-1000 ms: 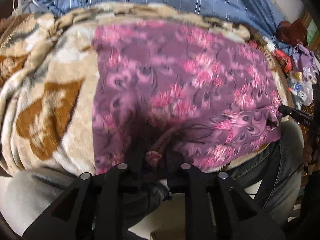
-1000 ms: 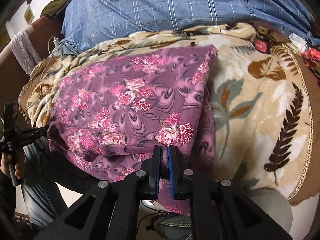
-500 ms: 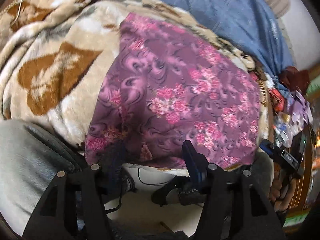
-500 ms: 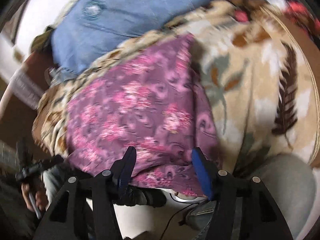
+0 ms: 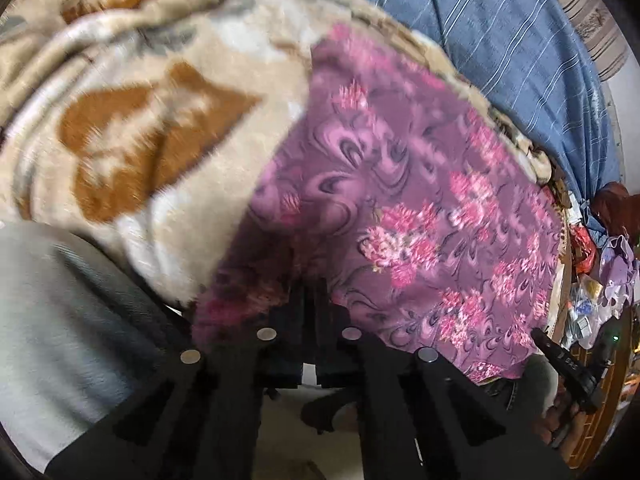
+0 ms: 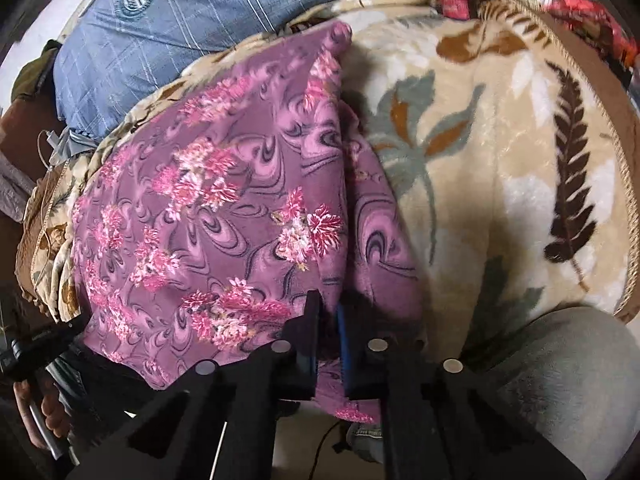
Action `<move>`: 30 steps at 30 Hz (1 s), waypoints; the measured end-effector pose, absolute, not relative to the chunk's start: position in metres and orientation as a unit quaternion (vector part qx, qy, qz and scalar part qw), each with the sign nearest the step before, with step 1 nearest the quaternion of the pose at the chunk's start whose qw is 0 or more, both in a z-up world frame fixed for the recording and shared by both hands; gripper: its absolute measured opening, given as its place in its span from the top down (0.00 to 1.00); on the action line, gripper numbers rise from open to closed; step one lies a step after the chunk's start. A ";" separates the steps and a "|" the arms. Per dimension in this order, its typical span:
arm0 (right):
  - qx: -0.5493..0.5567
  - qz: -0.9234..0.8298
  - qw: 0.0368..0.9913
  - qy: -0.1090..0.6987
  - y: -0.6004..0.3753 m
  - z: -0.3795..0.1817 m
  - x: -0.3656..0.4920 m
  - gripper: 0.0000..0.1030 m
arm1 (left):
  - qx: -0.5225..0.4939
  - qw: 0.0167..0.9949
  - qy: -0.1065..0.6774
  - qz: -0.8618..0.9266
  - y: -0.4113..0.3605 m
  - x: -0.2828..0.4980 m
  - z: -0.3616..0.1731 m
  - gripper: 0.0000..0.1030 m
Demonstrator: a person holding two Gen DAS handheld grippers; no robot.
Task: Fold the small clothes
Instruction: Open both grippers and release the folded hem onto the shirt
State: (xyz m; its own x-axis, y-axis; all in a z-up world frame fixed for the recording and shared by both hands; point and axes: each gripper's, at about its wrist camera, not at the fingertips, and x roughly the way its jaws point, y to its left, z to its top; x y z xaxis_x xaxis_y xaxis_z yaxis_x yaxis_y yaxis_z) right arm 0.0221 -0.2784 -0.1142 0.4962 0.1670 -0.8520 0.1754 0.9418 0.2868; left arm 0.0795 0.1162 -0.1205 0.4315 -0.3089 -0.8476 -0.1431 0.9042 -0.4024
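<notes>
A purple garment with pink flowers (image 5: 400, 200) (image 6: 224, 208) lies flat on a beige plush blanket (image 5: 160, 120) (image 6: 480, 160), its near hem hanging over the edge towards me. My left gripper (image 5: 310, 300) is at the hem's left part, its jaws closing tight with cloth between the pads. My right gripper (image 6: 329, 312) is at the hem's right part, jaws closing on a fold of the same cloth, which hangs below the blue pad. Each gripper also shows at the edge of the other's view, held in a hand (image 5: 560, 420) (image 6: 44, 408).
A blue striped sheet (image 5: 500, 40) (image 6: 180, 12) lies behind the blanket. Grey-clad knees (image 5: 60, 300) (image 6: 560, 360) press against the bed edge. Loose clutter (image 5: 600, 272) sits far right in the left wrist view. Pale floor and a cable show below.
Both grippers held the hem, opened wide half a second ago, and are closed on it again. Both views rolled and the garment sits flatter.
</notes>
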 end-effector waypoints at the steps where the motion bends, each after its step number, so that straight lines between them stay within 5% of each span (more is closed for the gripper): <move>1: 0.174 0.005 0.850 0.497 -0.281 -0.108 0.017 0.94 | -0.216 0.828 0.515 -0.056 0.120 0.075 -0.111 0.99; 12: 0.133 0.001 0.833 0.536 -0.275 -0.134 0.026 0.89 | -0.157 0.832 0.532 -0.020 0.109 0.081 -0.126 0.98; 15: 0.118 0.012 0.850 0.514 -0.276 -0.111 0.019 0.75 | -0.131 0.841 0.524 -0.030 0.106 0.076 -0.108 0.88; 19: 0.142 0.053 0.877 0.457 -0.289 -0.068 0.012 0.45 | -0.166 0.861 0.478 -0.049 0.122 0.081 -0.073 0.42; 21: 0.171 0.071 0.886 0.425 -0.301 -0.049 0.018 0.32 | -0.170 0.870 0.461 -0.044 0.128 0.095 -0.060 0.39; 30: 0.244 0.086 0.870 0.419 -0.352 -0.042 0.120 0.28 | -0.200 0.839 0.500 -0.071 0.142 0.194 -0.086 0.35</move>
State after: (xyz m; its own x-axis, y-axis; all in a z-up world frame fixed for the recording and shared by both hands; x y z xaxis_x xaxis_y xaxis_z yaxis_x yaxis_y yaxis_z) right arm 0.1203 -0.3516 -0.0422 0.6344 0.3545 -0.6870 0.0546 0.8659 0.4973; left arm 0.1939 0.1424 -0.0864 0.4892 -0.3200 -0.8113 -0.0809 0.9096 -0.4075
